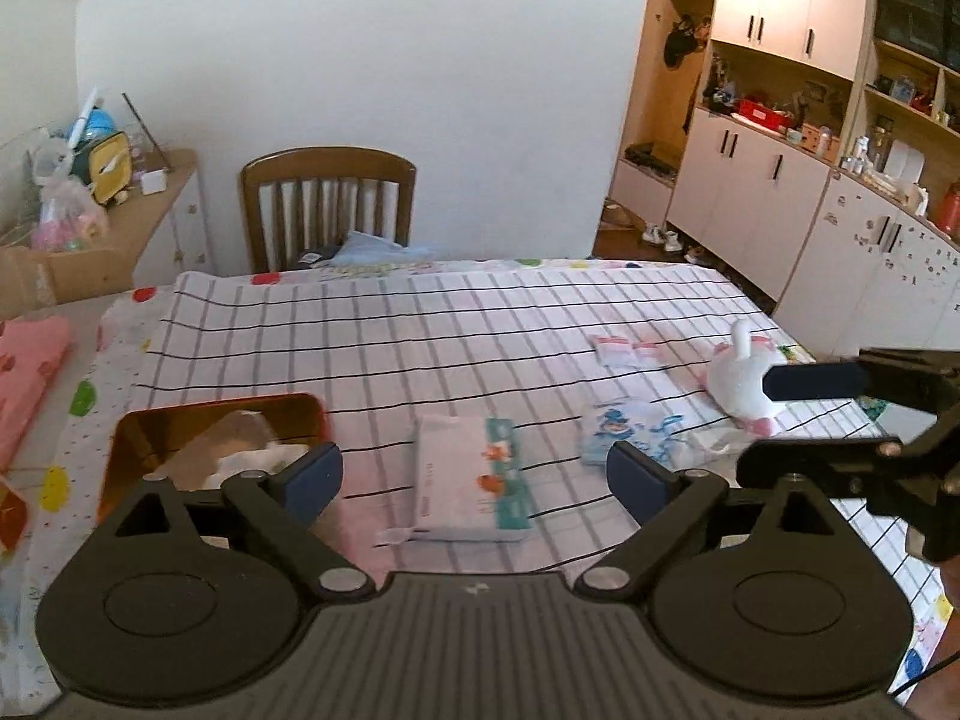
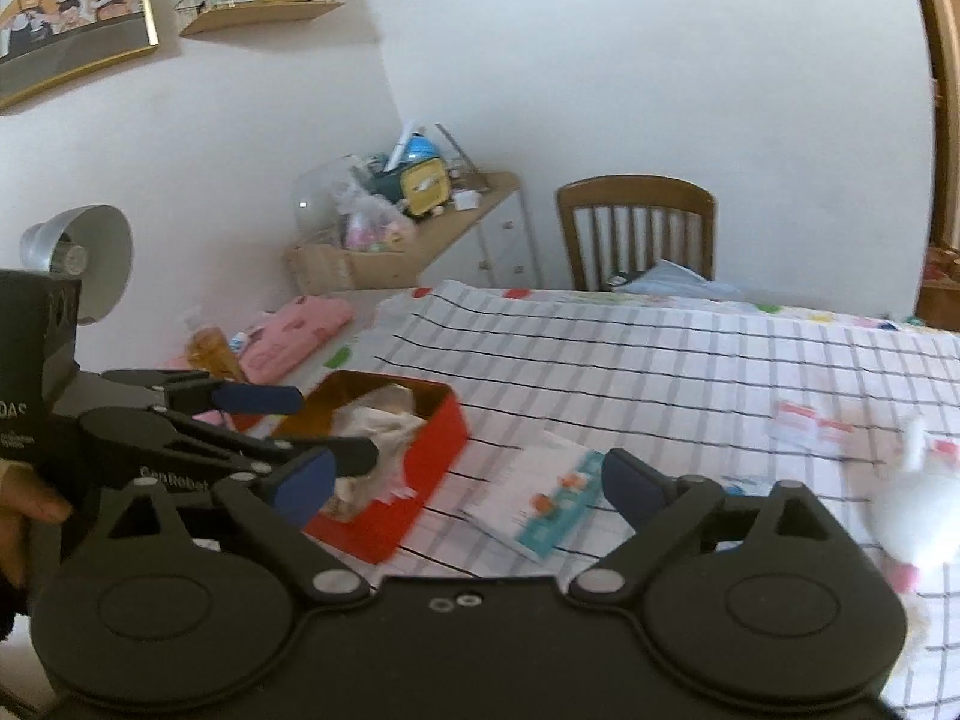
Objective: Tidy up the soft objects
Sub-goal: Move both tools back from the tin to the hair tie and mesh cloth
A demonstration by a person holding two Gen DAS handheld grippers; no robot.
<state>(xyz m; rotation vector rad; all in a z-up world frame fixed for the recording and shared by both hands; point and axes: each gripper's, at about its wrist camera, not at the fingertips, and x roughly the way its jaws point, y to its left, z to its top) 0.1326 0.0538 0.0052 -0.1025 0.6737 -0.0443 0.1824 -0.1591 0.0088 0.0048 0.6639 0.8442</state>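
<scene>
Both grippers hung above the checked tablecloth (image 1: 420,324) with nothing between their pads: the left gripper (image 1: 474,474) gaped wide, and the right gripper (image 2: 468,480) did too. A red tin (image 2: 414,480) sat at the left with crumpled cloth (image 2: 384,426) inside, a tissue pack (image 1: 468,480) lay beside it, and a white plush toy (image 1: 744,378) rested near the right edge

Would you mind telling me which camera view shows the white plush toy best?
The left wrist view shows the white plush toy best: it is sharp, lying on the checked cloth, though the right gripper covers part of it. The right wrist view shows only a blurred white shape at the right edge.
</scene>
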